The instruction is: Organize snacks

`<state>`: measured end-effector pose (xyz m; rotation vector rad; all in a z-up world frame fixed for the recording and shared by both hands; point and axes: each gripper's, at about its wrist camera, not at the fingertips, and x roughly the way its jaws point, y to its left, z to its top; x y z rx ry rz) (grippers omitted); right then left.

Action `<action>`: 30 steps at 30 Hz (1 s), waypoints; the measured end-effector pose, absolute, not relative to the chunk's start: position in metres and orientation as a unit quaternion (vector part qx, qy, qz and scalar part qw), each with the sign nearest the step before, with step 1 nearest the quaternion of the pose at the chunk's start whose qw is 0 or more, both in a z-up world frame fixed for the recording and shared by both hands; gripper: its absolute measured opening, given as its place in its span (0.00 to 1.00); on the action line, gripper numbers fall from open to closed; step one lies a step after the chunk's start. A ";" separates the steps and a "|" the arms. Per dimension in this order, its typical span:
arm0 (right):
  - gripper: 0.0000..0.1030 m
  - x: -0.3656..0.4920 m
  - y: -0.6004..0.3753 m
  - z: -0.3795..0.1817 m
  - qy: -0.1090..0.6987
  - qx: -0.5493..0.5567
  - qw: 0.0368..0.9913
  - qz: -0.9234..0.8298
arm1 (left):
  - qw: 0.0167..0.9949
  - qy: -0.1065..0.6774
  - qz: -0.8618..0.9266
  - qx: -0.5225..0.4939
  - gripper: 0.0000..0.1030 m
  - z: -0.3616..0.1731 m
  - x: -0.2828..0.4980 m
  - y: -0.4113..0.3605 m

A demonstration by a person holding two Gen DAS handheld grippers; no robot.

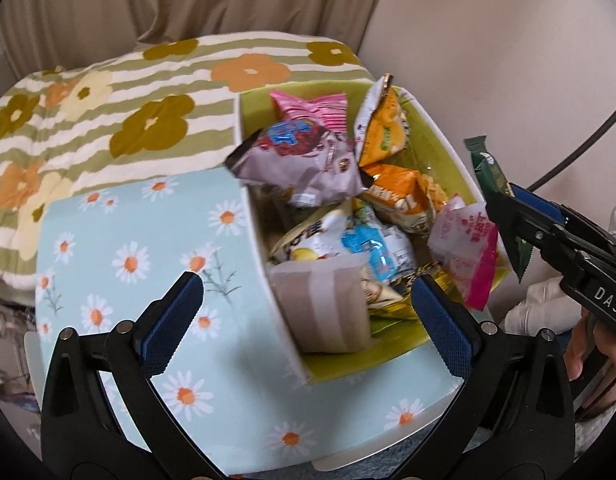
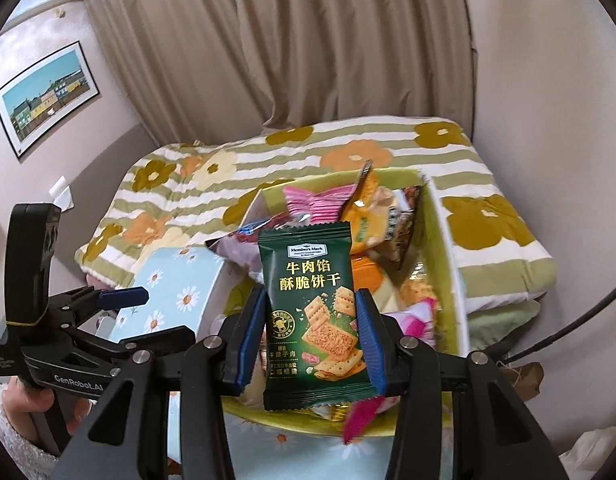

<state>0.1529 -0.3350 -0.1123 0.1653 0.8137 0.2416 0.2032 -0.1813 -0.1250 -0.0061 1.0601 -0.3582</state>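
A box (image 1: 244, 152) with white walls and a green lining holds several snack packets: pink (image 1: 312, 110), purple (image 1: 304, 164), orange (image 1: 400, 196) and a beige one (image 1: 324, 308) at the near end. My left gripper (image 1: 308, 296) hangs open above that near end, its blue pads (image 1: 172, 320) wide apart and touching nothing. My right gripper (image 2: 310, 312) is shut on a dark green cracker packet (image 2: 308, 280), held upright over the box (image 2: 448, 240). The right gripper (image 1: 512, 216) with the green packet (image 1: 488, 168) shows at the right edge of the left wrist view. The left gripper (image 2: 144, 312) shows at the left of the right wrist view.
A pale blue daisy-print surface (image 1: 140, 248) adjoins the box on its left. Everything rests on a bed with a green-striped floral quilt (image 2: 348, 148). Beige curtains (image 2: 268, 40) hang behind, a framed picture (image 2: 48, 92) is on the left wall, and a black cable (image 2: 568, 336) runs at the right.
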 end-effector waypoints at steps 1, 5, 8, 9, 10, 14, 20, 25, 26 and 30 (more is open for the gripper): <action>0.40 0.156 -0.332 -0.115 0.399 0.083 0.906 0.115 | 0.848 0.502 -0.168 -0.003 1.00 -0.125 0.202 -0.178; 0.55 0.165 -0.330 -0.126 0.422 0.103 0.894 0.109 | 0.851 0.501 -0.155 0.003 1.00 -0.123 0.198 -0.169; 0.93 0.166 -0.334 -0.131 0.428 0.117 0.890 0.101 | 0.852 0.503 -0.145 0.005 1.00 -0.126 0.194 -0.164; 0.95 0.165 -0.337 -0.132 0.428 0.120 0.891 0.097 | 0.852 0.503 -0.142 0.004 1.00 -0.127 0.193 -0.163; 0.95 0.164 -0.339 -0.133 0.428 0.121 0.891 0.093 | 0.853 0.504 -0.139 0.003 1.00 -0.129 0.192 -0.162; 0.95 0.161 -0.345 -0.138 0.429 0.126 0.890 0.089 | 0.854 0.506 -0.124 0.004 1.00 -0.134 0.186 -0.160; 0.95 0.153 -0.337 -0.128 0.423 0.103 0.896 0.087 | 0.861 0.496 -0.114 -0.002 1.00 -0.128 0.175 -0.156; 0.95 0.131 -0.327 -0.094 0.386 0.084 0.915 0.084 | 0.883 0.456 -0.112 0.000 1.00 -0.093 0.157 -0.145; 0.95 0.126 -0.324 -0.087 0.377 0.080 0.919 0.082 | 0.891 0.441 -0.109 0.001 1.00 -0.081 0.150 -0.141; 0.95 0.096 -0.310 -0.051 0.333 0.063 0.938 0.068 | 0.918 0.385 -0.100 0.007 1.00 -0.040 0.121 -0.126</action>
